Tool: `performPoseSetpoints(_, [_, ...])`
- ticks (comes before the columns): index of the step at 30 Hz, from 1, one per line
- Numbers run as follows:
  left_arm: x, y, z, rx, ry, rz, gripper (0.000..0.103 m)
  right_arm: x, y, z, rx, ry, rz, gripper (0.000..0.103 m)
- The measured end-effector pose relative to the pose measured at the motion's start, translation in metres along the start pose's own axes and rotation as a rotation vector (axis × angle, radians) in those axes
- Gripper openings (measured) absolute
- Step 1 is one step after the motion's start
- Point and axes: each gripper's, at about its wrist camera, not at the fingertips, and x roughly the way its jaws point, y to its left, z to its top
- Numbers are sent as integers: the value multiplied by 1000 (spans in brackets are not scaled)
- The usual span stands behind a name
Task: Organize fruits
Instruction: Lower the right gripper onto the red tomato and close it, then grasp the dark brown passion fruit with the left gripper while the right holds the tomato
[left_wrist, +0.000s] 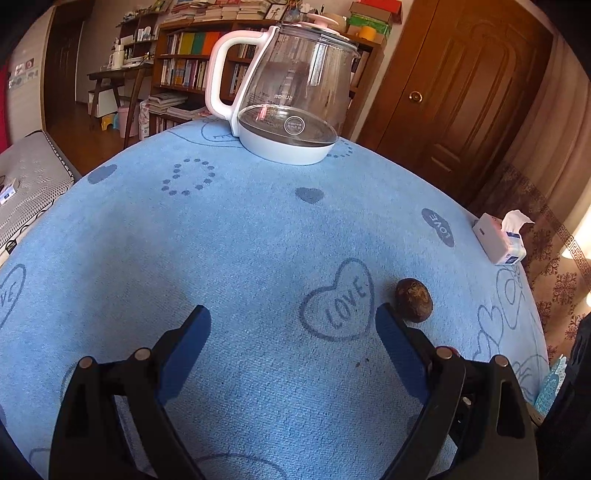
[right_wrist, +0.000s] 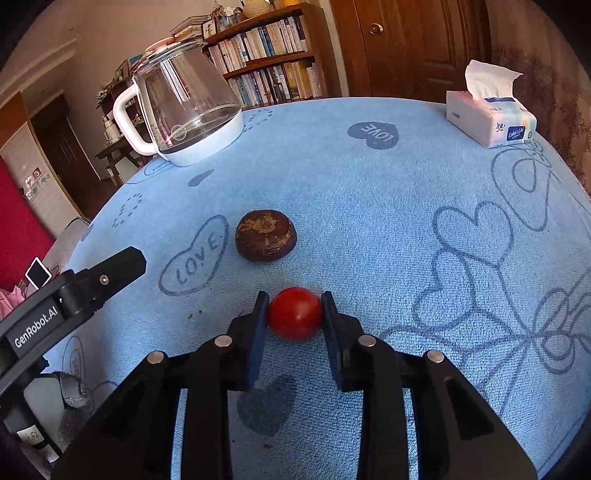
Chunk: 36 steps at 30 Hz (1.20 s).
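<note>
Right gripper (right_wrist: 294, 308) clamped on a small red tomato (right_wrist: 294, 313); both blue pads touch its sides. Tomato sits low on the blue cloth (right_wrist: 369, 221), at the fingertips.

Just ahead of the right gripper and slightly left: a dark brown, flattish round fruit (right_wrist: 266, 240), resting on the cloth, apart from the tomato. Beside it to the left, a printed "LOVE" heart.

Left gripper (left_wrist: 293, 321) spread wide, nothing between its fingers, only cloth and the heart print. The brown fruit (left_wrist: 413, 301) lies just outside its right fingertip, very near; contact cannot be told. From the right wrist view, the left gripper's black finger (right_wrist: 107, 273) reaches in at the left, near the heart print.

Farther out: glass kettle (right_wrist: 184, 110) with white handle, far left of the cloth. Tissue pack (right_wrist: 489, 118) at far right. Bookshelves (right_wrist: 266, 55) and a wooden door (right_wrist: 406, 44) beyond the table.
</note>
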Motion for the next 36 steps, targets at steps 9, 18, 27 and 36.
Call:
performPoseSetpoints(9, [2,-3,-2,19,7,-9,90,-38,-33,-14,109,-96,-85,29])
performPoseSetpoints(18, [4,-8,-5,48,7,-9,90,-79,-86,-25,248,-202,-204,29])
performPoseSetpoints(27, [7,-13,-9,75,15,-11,90,-87,-103,-34,303,-228,-237,29])
performPoseSetpoints(36, [9,-22,-13,120,2,-6,90,-91,-90,-34,255,-262,-257,29])
